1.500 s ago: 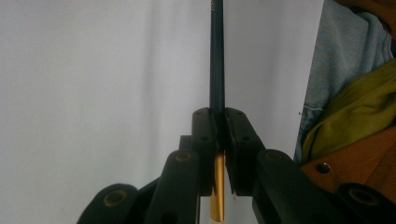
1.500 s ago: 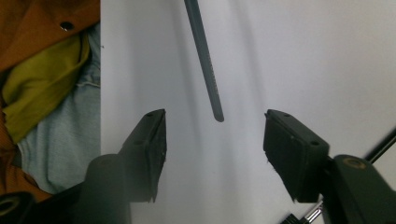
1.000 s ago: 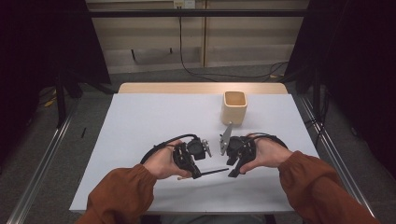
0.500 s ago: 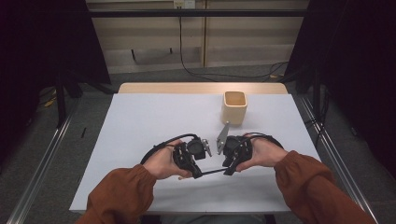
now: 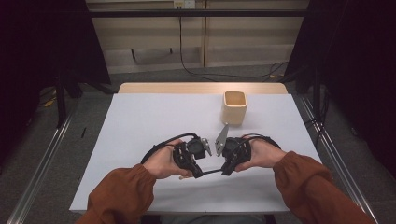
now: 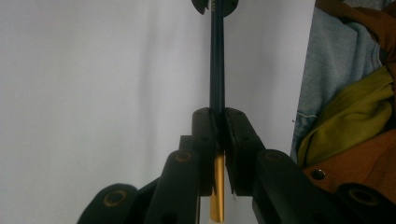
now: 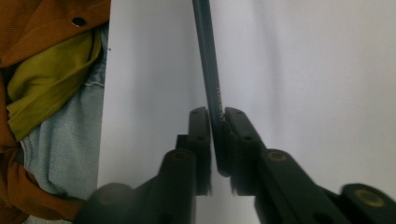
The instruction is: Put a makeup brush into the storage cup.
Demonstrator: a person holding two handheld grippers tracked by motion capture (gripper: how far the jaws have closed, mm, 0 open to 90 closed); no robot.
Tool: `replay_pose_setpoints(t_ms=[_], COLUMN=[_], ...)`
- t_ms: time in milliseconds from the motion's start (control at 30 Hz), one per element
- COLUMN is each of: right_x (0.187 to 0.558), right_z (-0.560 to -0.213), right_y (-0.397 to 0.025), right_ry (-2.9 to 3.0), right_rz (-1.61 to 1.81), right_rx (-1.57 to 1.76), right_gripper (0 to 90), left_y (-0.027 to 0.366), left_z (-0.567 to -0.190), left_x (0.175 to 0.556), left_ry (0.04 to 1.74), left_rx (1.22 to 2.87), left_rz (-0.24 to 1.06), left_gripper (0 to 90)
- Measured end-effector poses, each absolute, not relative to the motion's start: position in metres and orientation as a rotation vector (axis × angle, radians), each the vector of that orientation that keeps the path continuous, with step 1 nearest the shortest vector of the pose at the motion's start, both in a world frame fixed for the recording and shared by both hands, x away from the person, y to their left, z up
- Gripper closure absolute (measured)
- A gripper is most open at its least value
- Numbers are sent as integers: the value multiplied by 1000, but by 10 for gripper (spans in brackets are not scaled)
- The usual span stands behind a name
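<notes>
My left hand-held gripper (image 6: 219,140) and right hand-held gripper (image 7: 215,135) both clamp one dark pencil (image 5: 212,171); probably next, carry it toward the cup (image 5: 234,107) at one o'clock.

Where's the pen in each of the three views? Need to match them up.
High view: the pen lies level between the two grippers, low centre, above the white table.
Left gripper view: upper centre, running straight up from the shut jaws, with a gold section below them.
Right gripper view: upper centre, slanting up and left from the shut jaws.
Shared landmark: the white table under the pen.
</notes>
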State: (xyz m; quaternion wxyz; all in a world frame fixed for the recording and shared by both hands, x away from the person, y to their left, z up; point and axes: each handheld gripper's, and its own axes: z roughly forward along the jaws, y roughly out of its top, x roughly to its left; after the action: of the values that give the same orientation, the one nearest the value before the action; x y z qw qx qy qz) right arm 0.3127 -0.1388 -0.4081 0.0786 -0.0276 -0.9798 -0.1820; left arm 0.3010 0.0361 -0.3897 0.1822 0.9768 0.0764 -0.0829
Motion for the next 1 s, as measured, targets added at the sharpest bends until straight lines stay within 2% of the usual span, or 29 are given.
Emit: replay_pose_setpoints(t_ms=[167, 433, 667, 733, 800, 933, 1000], right_x=[311, 309, 311, 312, 312, 313, 313], right_z=[-408, -408, -409, -409, -409, -409, -409], right_y=[-141, -141, -143, -144, -146, -149, -150], right_ry=[-2930, -2909, -2918, -2923, -2922, -2918, -2917], right_rz=[-567, -552, -553, -558, -547, -559, -552], right_rx=[-51, -43, -67, -71, -91, -109, -111], right_gripper=[850, 859, 859, 860, 859, 860, 860], left_y=[38, 41, 44, 45, 47, 49, 49], left_z=[-389, -394, -397, -397, -397, -398, -398], left_x=[302, 305, 305, 307, 309, 312, 312], left_ry=[175, 225, 240, 259, 299, 341, 347], left_rx=[2757, 2720, 2691, 2689, 2669, 2641, 2643], left_rz=[-234, -271, -247, -230, -222, -191, -166], left_gripper=[833, 812, 712, 638, 506, 336, 223])
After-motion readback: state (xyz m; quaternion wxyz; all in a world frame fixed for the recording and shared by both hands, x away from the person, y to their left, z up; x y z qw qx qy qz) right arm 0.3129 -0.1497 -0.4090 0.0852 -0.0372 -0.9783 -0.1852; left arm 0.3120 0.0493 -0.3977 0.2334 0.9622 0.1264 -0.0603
